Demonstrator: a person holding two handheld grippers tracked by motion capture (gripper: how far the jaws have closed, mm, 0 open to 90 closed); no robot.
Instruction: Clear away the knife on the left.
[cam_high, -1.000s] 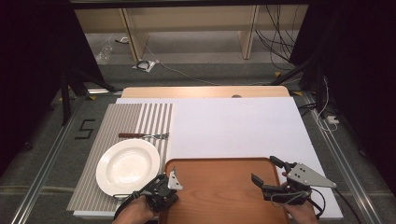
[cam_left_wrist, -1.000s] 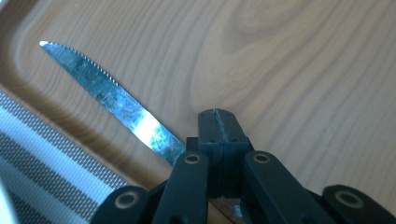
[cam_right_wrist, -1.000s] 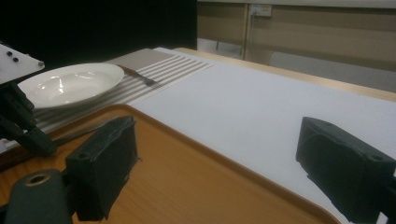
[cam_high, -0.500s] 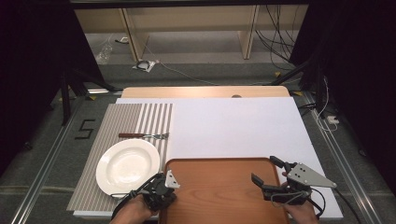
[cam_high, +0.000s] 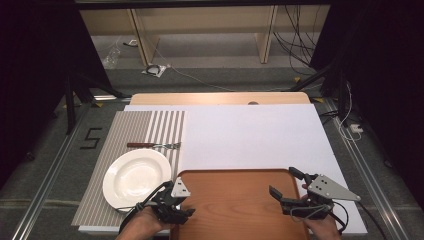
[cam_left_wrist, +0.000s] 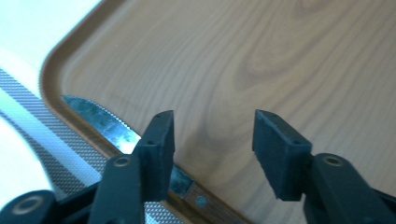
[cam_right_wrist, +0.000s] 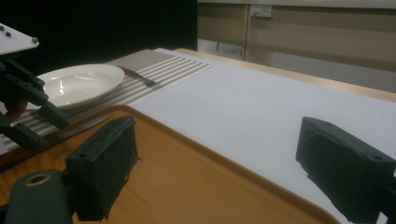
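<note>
One tray (cam_high: 235, 200), one plate (cam_high: 136, 176), one fork (cam_high: 152, 145), one knife (cam_left_wrist: 100, 122) — two tools, left tool (cam_left_wrist: 212, 135) and right tool (cam_right_wrist: 219, 154), both wide, empty.

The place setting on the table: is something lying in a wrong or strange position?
Yes. The knife lies along the left rim of the wooden tray, beside the plate, not on the striped placemat where the fork lies. The open left tool is right at it.
</note>
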